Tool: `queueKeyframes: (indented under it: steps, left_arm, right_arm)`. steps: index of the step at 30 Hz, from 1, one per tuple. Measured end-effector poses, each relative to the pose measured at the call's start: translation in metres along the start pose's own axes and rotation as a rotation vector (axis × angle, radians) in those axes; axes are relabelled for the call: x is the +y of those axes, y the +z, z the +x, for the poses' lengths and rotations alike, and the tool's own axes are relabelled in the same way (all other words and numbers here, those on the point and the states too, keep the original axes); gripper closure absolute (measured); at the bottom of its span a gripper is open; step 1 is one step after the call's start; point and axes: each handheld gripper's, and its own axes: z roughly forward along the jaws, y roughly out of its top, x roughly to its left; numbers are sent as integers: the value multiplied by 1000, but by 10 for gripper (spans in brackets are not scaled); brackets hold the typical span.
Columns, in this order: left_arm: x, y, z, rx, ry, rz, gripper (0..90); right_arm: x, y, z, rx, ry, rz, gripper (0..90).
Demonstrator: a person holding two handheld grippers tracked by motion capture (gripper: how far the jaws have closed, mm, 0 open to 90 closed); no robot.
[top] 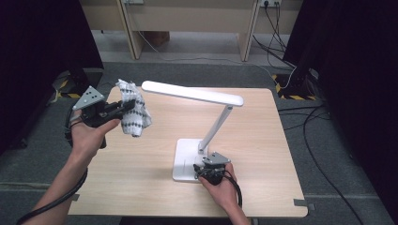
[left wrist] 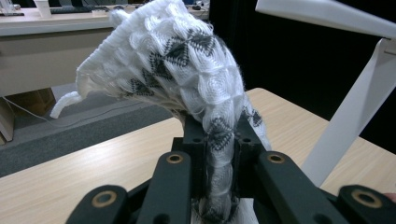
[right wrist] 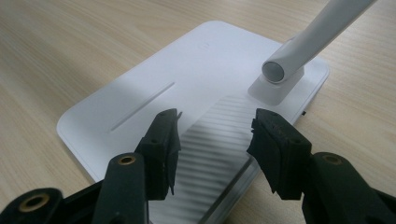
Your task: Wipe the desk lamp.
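Left gripper (top: 123, 108) raised, fingers clamped; right gripper (top: 202, 174) low, fingers spread.

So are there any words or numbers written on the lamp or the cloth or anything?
No words or numbers can be read anywhere.
Lamp: plain white; its base carries only a groove and ribbed lines.
Cloth: a black-and-white woven pattern, no letters.
Yellow-and-black striped tape on the floor: warning stripes, no text.

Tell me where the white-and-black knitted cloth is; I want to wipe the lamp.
The white-and-black knitted cloth is pinched in the left claw, held above the table's left-rear corner, beside the white lamp head.
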Motion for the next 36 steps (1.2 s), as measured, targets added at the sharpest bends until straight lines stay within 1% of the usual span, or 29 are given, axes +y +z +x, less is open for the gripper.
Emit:
queueKeyframes:
  steps: [12, 20, 28, 36]
  left_arm:
    - [12, 2, -4, -4, 12, -16, 799]
    - [21, 0, -5, 5, 27, -29, 798]
    - [26, 0, -3, -2, 36, -37, 799]
    - [31, -2, 0, 7, 41, -47, 799]
  right_arm:
    - [0, 0, 0, -1, -1, -1, 513]
    - [0, 0, 0, -2, -3, -1, 513]
    - [0, 0, 0, -2, -3, -1, 513]
    - [0, 0, 0, -3, -3, -2, 513]
